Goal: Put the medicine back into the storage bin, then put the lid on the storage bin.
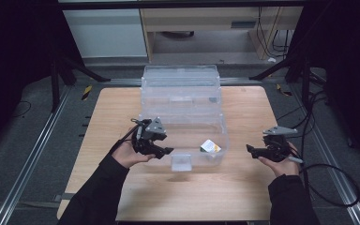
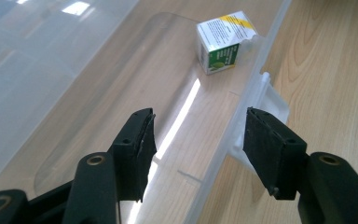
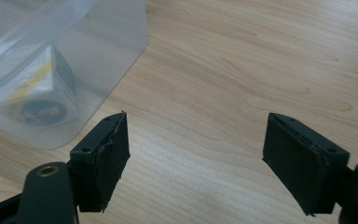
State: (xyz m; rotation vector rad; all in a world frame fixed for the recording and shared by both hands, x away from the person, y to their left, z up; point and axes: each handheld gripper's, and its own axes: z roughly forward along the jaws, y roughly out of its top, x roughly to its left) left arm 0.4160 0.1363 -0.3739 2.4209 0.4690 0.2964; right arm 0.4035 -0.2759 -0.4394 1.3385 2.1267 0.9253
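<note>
A clear plastic storage bin [image 1: 224,133] stands mid-table, and a small white, green and yellow carton [image 1: 210,146] lies in its front right corner. My left gripper [image 1: 166,151] is open at the bin's front left. In the left gripper view the gripper [image 2: 198,140] straddles the front rim [image 2: 256,79] without touching it, one jaw over the inside and one outside by the white latch [image 2: 270,100]; the carton [image 2: 223,42] lies farther along. My right gripper [image 1: 251,150] is open above bare wood right of the bin. In the right gripper view the gripper [image 3: 196,144] holds nothing, and the carton [image 3: 32,93] shows through the bin wall [image 3: 112,42].
The bin's clear lid [image 1: 180,75] stands open behind it at the table's far side. A latch tab [image 1: 182,162] sticks out from the front wall. Bare wooden tabletop [image 1: 192,197] lies in front of the bin. Cables [image 1: 328,187] trail off the right edge.
</note>
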